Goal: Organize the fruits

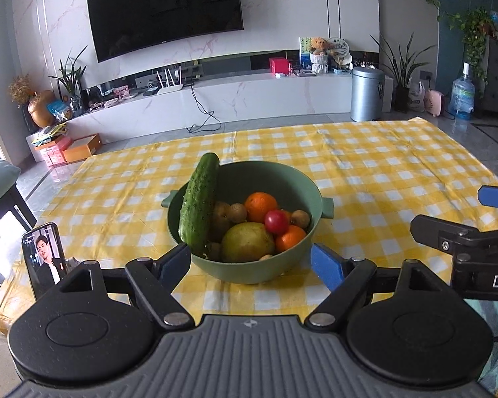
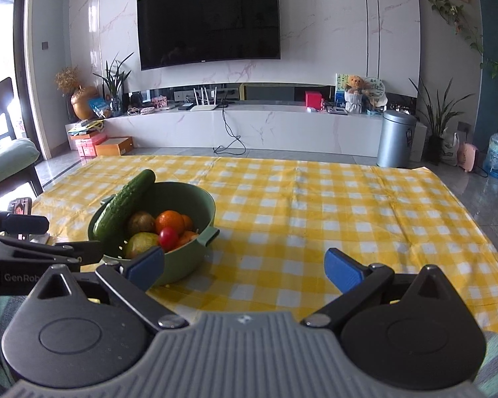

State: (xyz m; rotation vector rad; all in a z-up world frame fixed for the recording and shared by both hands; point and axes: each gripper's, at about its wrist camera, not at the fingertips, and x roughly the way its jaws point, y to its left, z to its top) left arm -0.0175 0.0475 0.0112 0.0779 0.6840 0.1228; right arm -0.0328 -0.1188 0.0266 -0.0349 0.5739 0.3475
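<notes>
The right gripper is at near centre with its jaws spread wide and nothing between them. A green bowl stands on the yellow checked tablecloth at near left. It holds a cucumber leaning on the far-left rim, oranges, a red tomato and a pear. The left gripper is at the left edge.

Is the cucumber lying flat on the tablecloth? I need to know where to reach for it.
No, the cucumber stands tilted inside the green bowl, leaning on its rim.
</notes>
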